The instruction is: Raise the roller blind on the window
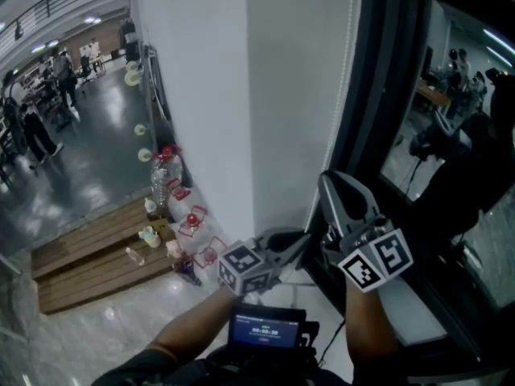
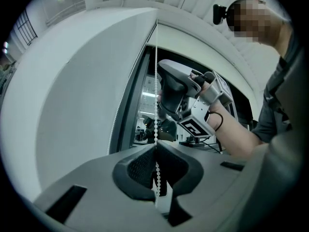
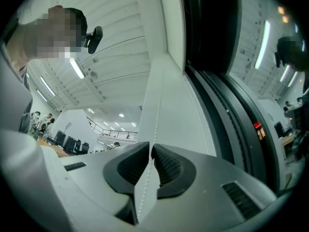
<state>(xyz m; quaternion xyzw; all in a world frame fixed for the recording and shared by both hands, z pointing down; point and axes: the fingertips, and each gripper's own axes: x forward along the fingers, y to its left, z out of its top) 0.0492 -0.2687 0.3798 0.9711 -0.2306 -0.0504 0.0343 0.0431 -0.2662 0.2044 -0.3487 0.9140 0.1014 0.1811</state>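
The white roller blind [image 1: 290, 95] hangs down over the window beside the dark frame [image 1: 378, 95]. Its white bead chain [image 1: 344, 79] drops along the blind's right edge. In the left gripper view, my left gripper [image 2: 155, 146] is shut on the bead chain [image 2: 157, 81], which runs taut upward from the pinch. In the head view, the left gripper [image 1: 306, 240] sits low and the right gripper [image 1: 326, 179] points up just above it. In the right gripper view, the right gripper [image 3: 150, 149] stands open by a narrow gap, with the bead chain [image 3: 155, 105] passing between its tips.
A water bottle [image 1: 163, 179], cups and small items stand on a wooden step [image 1: 88, 256] at the lower left. A white sill [image 1: 410, 304] runs under the window. People stand far back in the hall at upper left. A small screen [image 1: 265, 328] sits near my chest.
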